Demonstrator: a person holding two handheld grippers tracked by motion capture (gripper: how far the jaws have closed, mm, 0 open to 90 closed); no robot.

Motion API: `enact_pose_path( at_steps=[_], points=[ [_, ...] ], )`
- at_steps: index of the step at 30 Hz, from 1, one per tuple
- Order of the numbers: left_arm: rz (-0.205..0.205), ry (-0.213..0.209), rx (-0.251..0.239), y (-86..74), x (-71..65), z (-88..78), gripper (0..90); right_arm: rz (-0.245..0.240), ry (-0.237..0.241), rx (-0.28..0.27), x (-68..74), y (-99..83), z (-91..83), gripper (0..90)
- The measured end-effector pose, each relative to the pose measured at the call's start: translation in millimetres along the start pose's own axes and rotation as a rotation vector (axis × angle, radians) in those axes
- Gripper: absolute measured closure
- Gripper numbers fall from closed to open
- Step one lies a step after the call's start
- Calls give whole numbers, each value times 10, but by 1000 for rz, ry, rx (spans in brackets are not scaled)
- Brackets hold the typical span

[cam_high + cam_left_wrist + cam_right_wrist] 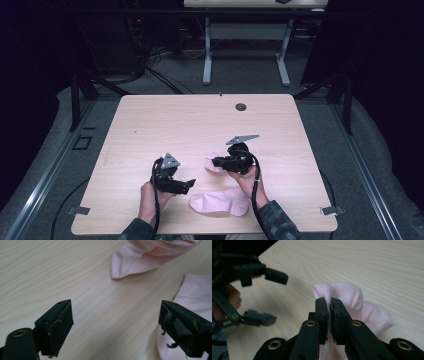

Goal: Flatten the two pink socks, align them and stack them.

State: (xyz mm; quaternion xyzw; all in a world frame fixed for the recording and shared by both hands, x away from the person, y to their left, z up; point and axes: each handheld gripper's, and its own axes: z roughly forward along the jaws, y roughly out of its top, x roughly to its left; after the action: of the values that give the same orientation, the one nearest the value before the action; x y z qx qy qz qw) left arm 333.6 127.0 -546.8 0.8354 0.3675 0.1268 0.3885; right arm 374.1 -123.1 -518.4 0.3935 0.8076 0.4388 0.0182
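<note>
I hold a two-jaw tool in each hand over a pale wooden table (150,120). My right gripper (215,161) has its jaws pinched tight on a pink sock (352,297), bunched and lifted slightly off the table near the centre, at about 12 o'clock from my right hand. In the right gripper view the fabric bulges above and to the right of the closed jaws. My left gripper (190,183) has its jaws spread wide with nothing between them; they point toward 3 o'clock. A second pink sock (220,202) lies flat near the front edge of the table, just beside those open jaws at about 4 o'clock from them. Its long axis runs roughly left to right across the table, from 9 to 3 o'clock, with the rounded end toward my left gripper. In the left gripper view its edge sits right under the right-hand jaw. My left hand looks the nearer one to take it.
</note>
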Motion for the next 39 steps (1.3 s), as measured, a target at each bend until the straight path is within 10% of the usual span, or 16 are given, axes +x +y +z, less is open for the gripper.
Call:
enact_pose_path(
  at_steps=[16,24,27,32,36,39],
  points=[
    [107,-87,125,340,-121,709,461,121,35,-104,-110,-53,-200,846],
    [111,-76,81,387,-132,751,877,166,58,-144,-170,-82,-244,845],
    [110,-56,82,394,-116,682,882,159,28,-163,-188,-93,-317,844],
    [243,134,46,470,-236,261,879,139,-54,-155,-277,-150,-423,841],
    [328,104,153,427,-392,308,756,145,-118,-86,-412,-274,-369,828],
    [258,36,204,340,-337,375,566,152,-168,13,-536,-399,-257,729]
  ],
)
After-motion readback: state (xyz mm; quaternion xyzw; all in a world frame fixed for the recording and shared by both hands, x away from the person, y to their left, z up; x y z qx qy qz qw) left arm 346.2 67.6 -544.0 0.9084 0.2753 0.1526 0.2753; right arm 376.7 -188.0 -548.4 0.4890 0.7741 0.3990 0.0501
